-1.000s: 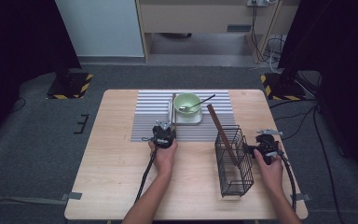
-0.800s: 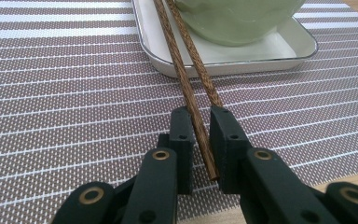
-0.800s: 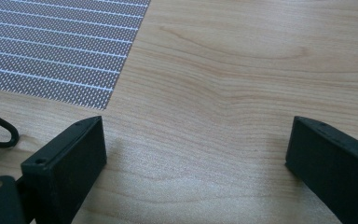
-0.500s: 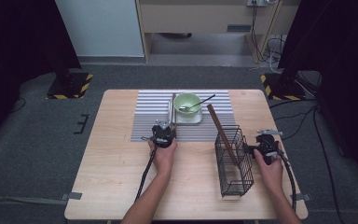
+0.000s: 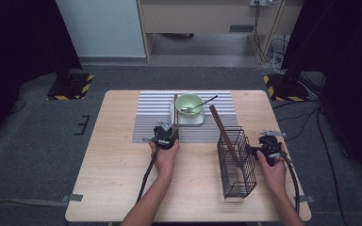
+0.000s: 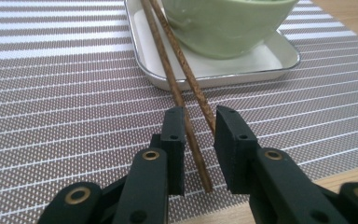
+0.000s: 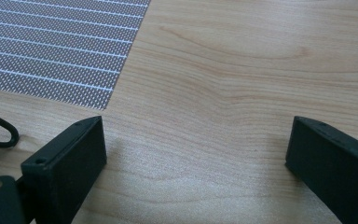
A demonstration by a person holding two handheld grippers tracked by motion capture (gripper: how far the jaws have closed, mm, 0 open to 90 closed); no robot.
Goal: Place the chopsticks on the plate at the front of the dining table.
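1. Left gripper view, nearest first: your left gripper (image 6: 199, 140) has its jaws a narrow gap apart, and they have just been opening. The near ends of the two chopsticks (image 6: 186, 100) lie in that gap on the striped placemat (image 6: 65, 102).
2. One chopstick runs down the middle of the gap, clear of both pads as far as you can see. The other lies hard against the inner top corner of the jaw at the right of that view; whether it is touching or just beside it, you cannot tell.
3. Farther along, both chopsticks slope up over the rim of the white tray (image 6: 223, 77) and pass the left side of the green bowl (image 6: 223, 23) standing in it.
4. Right gripper view: your right gripper (image 7: 196, 154) has its jaws wide apart, with bare wooden table (image 7: 242, 70) between them and nothing held.
5. High view: your left gripper (image 5: 166, 128) sits at the near left corner of the tray (image 5: 192, 121), pointing away from you.
6. Your right gripper (image 5: 253, 150) rests just right of the black wire basket (image 5: 238, 165), where a brown stick (image 5: 222, 133) leans out toward the bowl (image 5: 188, 101).
7. A spoon (image 5: 199, 104) rests in the bowl, its handle sticking out to the right.
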